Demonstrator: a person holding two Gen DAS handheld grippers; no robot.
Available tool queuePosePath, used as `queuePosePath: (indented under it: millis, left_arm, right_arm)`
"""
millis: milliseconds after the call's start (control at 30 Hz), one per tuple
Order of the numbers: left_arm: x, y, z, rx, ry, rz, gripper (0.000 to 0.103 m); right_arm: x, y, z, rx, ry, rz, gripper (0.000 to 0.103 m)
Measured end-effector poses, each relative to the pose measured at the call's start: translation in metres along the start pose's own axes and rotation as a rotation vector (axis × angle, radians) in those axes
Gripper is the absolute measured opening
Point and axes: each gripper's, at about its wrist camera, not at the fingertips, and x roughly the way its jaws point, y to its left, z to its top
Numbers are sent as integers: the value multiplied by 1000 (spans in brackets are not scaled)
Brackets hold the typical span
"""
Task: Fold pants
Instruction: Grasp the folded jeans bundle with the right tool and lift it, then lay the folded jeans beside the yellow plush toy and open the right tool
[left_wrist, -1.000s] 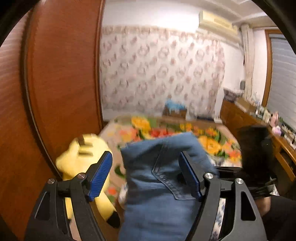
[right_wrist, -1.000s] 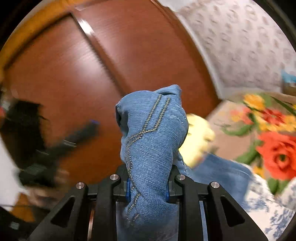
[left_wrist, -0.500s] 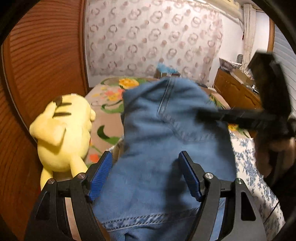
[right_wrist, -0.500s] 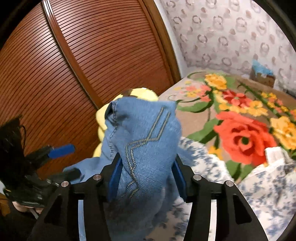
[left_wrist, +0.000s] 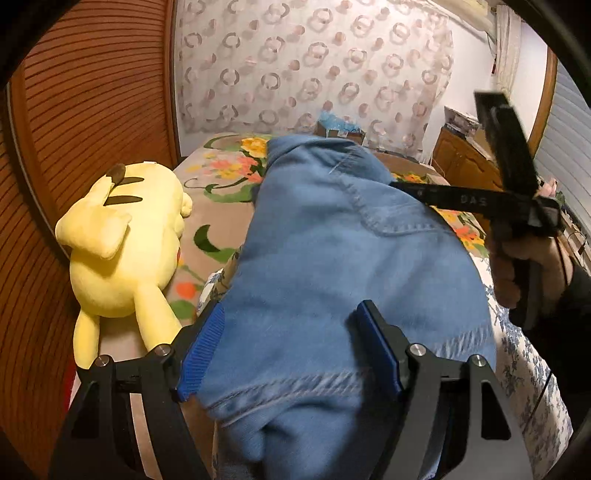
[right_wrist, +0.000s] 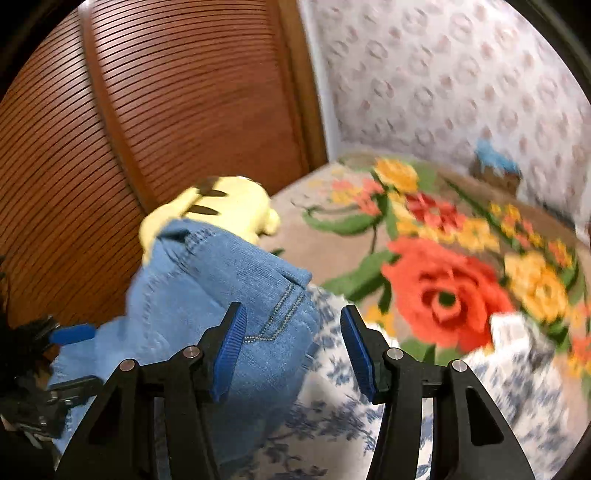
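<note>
The blue denim pants (left_wrist: 343, 266) are being seen heaped in a soft mound on the bed, over a blue-and-white floral sheet (right_wrist: 332, 417) and beside a plush yellow toy (left_wrist: 122, 251). The left gripper (left_wrist: 291, 350) is being held wide, its 2 ribbed blue pads flanking the stitched hem. The right gripper (right_wrist: 291, 350), just opened, is being kept apart with no cloth pinched, the denim lying past its left pad.
</note>
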Motion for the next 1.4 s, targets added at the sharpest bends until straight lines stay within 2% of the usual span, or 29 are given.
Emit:
queuePosePath:
  millis: [100, 167, 267, 367, 533, 733, 1400]
  left_arm:
    - [1, -3, -2, 6, 1, 7, 75]
    - [-2, -3, -1, 5, -2, 13, 75]
    - [-8, -6, 0, 8, -7, 21, 75]
    - [-15, -10, 0, 15, -20, 25, 75]
    - [-31, -18, 0, 24, -45, 17, 75]
    - [-50, -35, -2, 47, -75, 1, 75]
    - [-124, -115, -33, 145, -175, -107, 77]
  right_arm:
    - [6, -8, 1, 35, -9, 16, 55]
    - [5, -1, 6, 18, -14, -14, 55]
    - [-7, 9, 2, 8, -24, -46, 55]
    - [-26, 17, -8, 15, -48, -38, 55]
    - [-73, 38, -42, -12, -79, 17, 55]
    - [-118, 41, -78, -29, -99, 13, 55]
    - [-302, 66, -197, 25, -227, -148, 55]
